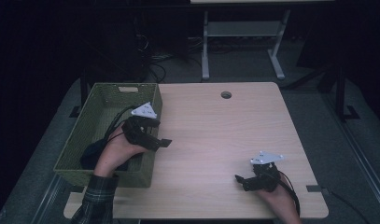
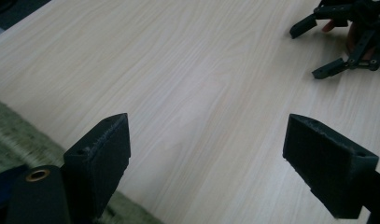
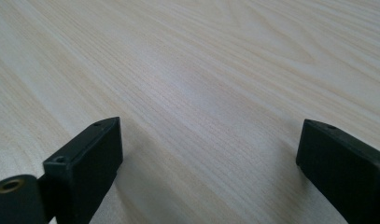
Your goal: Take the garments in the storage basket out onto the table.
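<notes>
Two grippers work over one light wooden table [image 1: 215,140], and one green woven basket [image 1: 99,116] sits at the table's left edge. A single dark, bundled thing [image 1: 90,155] lies in the basket's near end; what it is, I cannot tell. The left gripper [image 1: 160,135] hangs over the basket's right rim, jaws spread wide, holding nothing. The right gripper [image 1: 240,182] rests low near the table's front right, jaws likewise parted and empty.
</notes>
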Demonstrator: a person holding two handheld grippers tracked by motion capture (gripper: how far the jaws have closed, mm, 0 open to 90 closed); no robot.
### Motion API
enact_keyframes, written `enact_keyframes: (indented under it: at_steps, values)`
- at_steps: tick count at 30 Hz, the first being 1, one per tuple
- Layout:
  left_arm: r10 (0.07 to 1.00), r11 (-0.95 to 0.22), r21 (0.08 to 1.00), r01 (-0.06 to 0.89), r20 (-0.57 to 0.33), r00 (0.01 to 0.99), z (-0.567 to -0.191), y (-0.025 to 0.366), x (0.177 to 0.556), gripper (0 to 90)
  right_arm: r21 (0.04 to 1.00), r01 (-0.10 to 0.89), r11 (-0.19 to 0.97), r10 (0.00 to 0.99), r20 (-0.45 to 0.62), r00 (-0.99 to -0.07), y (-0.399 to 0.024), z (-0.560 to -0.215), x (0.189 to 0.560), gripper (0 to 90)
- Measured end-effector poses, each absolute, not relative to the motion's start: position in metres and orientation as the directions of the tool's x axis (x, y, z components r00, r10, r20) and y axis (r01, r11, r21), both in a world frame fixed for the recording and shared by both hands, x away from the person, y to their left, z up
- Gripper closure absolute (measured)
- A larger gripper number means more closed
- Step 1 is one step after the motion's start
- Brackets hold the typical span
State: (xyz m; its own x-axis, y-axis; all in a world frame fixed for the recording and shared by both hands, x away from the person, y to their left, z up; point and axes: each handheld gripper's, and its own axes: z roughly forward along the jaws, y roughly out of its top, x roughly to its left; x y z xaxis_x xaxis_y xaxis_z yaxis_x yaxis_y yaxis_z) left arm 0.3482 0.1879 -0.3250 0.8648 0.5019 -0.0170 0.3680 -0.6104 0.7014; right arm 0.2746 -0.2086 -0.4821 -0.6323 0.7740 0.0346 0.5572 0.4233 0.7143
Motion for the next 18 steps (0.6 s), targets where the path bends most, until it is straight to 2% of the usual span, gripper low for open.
enact_keyframes:
  at_steps: [18]
  values:
    - [0.582,-0.596,0.687,0.416,0.013,0.813,-0.317,0.233,0.349,14.8,0.714,0.557,0.423,0.774,0.034,-0.632,-0.209,-0.482,0.275,6.7]
